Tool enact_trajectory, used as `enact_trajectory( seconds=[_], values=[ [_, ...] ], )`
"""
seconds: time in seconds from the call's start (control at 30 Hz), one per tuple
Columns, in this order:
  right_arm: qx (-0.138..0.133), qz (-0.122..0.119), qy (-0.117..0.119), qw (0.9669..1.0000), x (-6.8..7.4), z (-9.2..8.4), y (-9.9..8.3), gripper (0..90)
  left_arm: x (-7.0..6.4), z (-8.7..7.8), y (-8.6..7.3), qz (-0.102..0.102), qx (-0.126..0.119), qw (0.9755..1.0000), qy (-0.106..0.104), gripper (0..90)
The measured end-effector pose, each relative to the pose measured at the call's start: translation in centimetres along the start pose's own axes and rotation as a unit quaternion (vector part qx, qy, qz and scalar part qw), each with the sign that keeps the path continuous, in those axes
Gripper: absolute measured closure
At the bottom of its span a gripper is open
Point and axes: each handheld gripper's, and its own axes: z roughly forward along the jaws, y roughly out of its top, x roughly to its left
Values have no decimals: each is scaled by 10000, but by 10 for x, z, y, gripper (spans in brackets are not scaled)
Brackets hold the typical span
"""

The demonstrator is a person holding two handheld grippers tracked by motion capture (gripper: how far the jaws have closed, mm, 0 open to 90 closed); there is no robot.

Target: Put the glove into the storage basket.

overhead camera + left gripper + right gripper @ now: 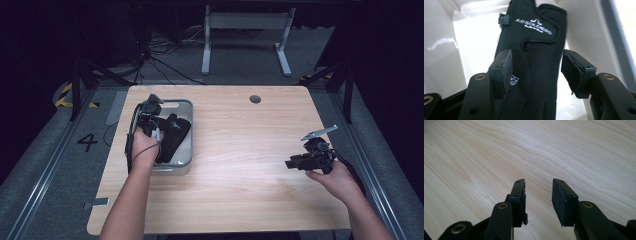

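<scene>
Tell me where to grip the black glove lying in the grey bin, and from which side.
Grip the black glove across its narrow cuff end, coming straight down from above. It lies flat on the floor of the grey bin, whose walls block any sideways approach. The left gripper already hangs over it with its jaws open on either side of the glove, so closing there would probably pinch the fabric.

High view: fixed above, facing forward and down over the whole light wooden desk (240, 150). Left gripper view: close, looking down into the grey plastic tray (446, 62), shared with the high view. Right gripper view: low, near bare desk.
</scene>
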Motion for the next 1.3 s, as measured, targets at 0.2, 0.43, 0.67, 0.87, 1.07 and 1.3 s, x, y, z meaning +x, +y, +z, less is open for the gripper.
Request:
enact_trajectory(
  seconds=[0.2, 0.43, 0.67, 0.87, 1.07, 1.3],
  values=[
    [-5, -80, 14, 10000, 1, 3, 2, 624, -18, -24, -11, 373, -271, 9988, -182, 429],
    [-70, -194, 3, 9998, 1, 4, 0, 597, -47, -49, -28, 932, -437, 9930, -581, 423],
    [-158, -285, -2, 9995, -2, 4, -3, 590, -68, -59, -45, 1356, -435, 9857, -905, 415],
    [-80, -264, 16, 9996, -6, 8, -5, 588, -85, -59, -64, 1611, -374, 9806, -1049, 404],
    [-83, -261, 37, 9996, -8, 9, -6, 585, -103, -56, -84, 1855, -384, 9728, -1331, 402],
    [-119, -286, 41, 9995, -7, 8, -5, 579, -120, -47, -97, 2188, -161, 9648, -1449, 398]
  ],
)
